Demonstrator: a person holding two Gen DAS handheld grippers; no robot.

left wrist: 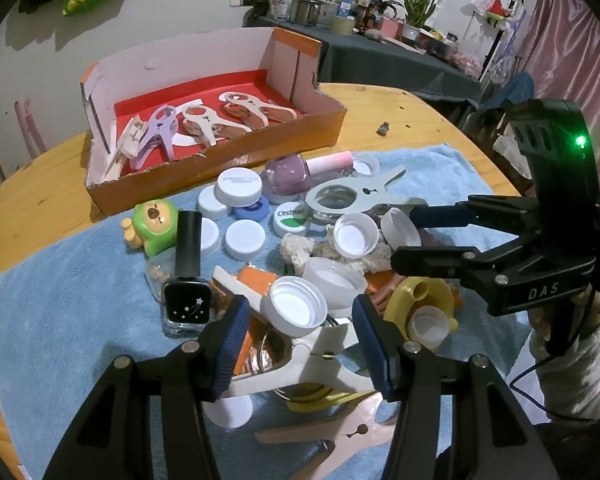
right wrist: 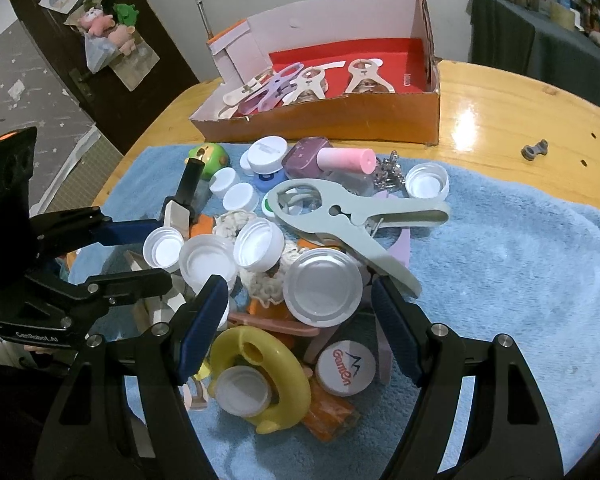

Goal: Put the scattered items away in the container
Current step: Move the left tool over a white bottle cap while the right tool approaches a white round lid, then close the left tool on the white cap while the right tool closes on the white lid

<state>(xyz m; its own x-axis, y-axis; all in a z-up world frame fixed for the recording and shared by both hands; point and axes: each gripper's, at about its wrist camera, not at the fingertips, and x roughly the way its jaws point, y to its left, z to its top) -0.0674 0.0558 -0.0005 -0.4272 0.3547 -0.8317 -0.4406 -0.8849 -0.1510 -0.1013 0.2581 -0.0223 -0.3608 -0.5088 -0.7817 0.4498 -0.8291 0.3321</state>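
Caps, clips and bottles lie heaped on a blue towel [left wrist: 59, 320]. My left gripper [left wrist: 302, 344] points down into the pile, its blue pads against both sides of a white clip [left wrist: 300, 368] that carries a white cap [left wrist: 297, 306]. My right gripper [right wrist: 300, 320] hovers open over a round grey lid [right wrist: 322, 286] and a pink clip beneath it, touching neither. A grey-green clip [right wrist: 340, 216] lies on top of the heap. The orange cardboard box [left wrist: 219, 176] behind the towel holds several clips, one of them purple [left wrist: 159, 128].
A black nail polish bottle [left wrist: 187, 280] stands left of my left gripper, beside a green bear toy [left wrist: 151, 224]. A pink-capped bottle [right wrist: 340, 160], a yellow ring toy [right wrist: 267, 364] and a peach clip [left wrist: 348, 436] lie around. A small metal piece [right wrist: 534, 150] sits on the wooden table.
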